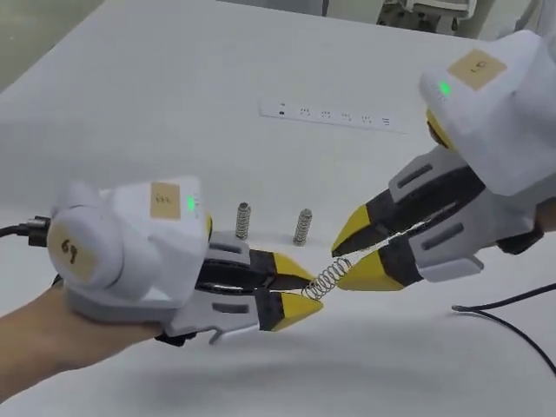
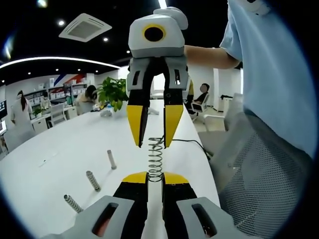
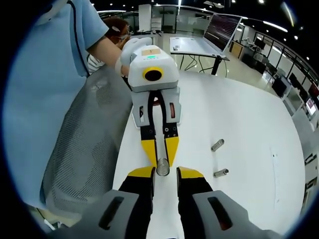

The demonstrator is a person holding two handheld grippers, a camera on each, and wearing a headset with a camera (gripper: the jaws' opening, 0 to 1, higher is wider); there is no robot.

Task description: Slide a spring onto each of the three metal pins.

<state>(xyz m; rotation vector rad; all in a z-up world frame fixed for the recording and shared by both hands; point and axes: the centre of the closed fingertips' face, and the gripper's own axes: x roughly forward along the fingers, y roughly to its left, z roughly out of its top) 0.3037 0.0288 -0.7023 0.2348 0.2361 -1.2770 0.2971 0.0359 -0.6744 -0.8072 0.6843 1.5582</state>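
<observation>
Spring [image 1: 326, 280] hangs above the table [image 1: 174, 104], one end pinched by the left gripper [image 1: 311, 294], the right gripper [image 1: 340, 265] with jaws spread around the other; better keep it straight and aim at the bare pin [image 2: 111, 159], at its nine o'clock in the left gripper view.

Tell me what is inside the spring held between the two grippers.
Nothing fills it: the white table shows between the coils of the spring. One end is covered where the left gripper clamps it; the jaws of the right gripper flank the other end.
</observation>
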